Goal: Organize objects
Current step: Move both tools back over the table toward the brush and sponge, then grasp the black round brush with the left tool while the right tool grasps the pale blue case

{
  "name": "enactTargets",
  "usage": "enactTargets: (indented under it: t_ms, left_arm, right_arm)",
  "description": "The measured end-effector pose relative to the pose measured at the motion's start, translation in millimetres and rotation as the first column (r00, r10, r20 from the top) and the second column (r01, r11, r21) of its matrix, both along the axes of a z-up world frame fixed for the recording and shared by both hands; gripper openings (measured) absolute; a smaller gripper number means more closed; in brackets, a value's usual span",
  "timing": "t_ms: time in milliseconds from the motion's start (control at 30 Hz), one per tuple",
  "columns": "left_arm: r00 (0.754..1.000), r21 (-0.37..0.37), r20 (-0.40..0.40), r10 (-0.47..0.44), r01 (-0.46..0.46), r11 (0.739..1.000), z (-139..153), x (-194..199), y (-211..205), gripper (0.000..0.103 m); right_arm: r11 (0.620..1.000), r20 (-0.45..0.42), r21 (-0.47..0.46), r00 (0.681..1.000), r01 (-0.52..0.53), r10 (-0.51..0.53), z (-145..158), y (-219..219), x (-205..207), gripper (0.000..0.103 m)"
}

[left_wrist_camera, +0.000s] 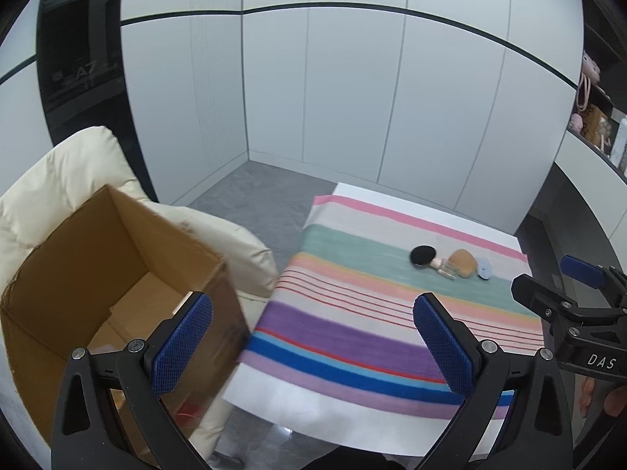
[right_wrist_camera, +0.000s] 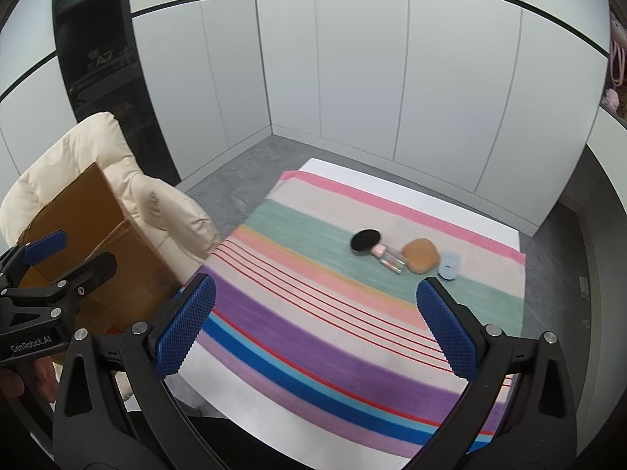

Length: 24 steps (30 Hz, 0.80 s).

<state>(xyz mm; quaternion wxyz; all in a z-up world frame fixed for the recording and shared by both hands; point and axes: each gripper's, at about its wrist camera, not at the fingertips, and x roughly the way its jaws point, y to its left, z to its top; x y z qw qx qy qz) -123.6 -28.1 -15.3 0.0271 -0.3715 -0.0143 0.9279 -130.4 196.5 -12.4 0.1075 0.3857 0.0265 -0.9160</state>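
Note:
Several small items lie in a row on the far right of a striped cloth (left_wrist_camera: 345, 325) (right_wrist_camera: 313, 313): a black round puff (left_wrist_camera: 422, 255) (right_wrist_camera: 365, 240), a small clear bottle (left_wrist_camera: 443, 268) (right_wrist_camera: 386, 257), a tan sponge (left_wrist_camera: 463, 262) (right_wrist_camera: 420, 255) and a pale blue object (left_wrist_camera: 484, 268) (right_wrist_camera: 449, 265). An open cardboard box (left_wrist_camera: 117, 274) (right_wrist_camera: 94, 243) sits on a cream armchair to the left. My left gripper (left_wrist_camera: 313, 340) hangs open above the near table edge and the box. My right gripper (right_wrist_camera: 315, 325) is open over the cloth, short of the items. Neither holds anything.
The cream armchair (left_wrist_camera: 70, 180) (right_wrist_camera: 129, 184) stands left of the table. White panelled walls close the back and right, with grey floor (left_wrist_camera: 266, 196) between. Shelves with pink items (left_wrist_camera: 591, 117) sit at far right. The right gripper (left_wrist_camera: 568, 305) shows in the left view, the left gripper (right_wrist_camera: 55, 270) in the right view.

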Motion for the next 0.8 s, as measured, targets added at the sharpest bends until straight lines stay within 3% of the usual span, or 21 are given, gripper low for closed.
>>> enactTargets:
  t_ms: [800]
  left_arm:
    - [0.987, -0.001, 0.015, -0.158, 0.158, 0.987, -4.6, -11.3, 92.1, 0.103]
  right_arm:
    - [0.989, 0.035, -0.003, 0.988, 0.148, -0.148, -8.3, 97.9, 16.6, 0.103]
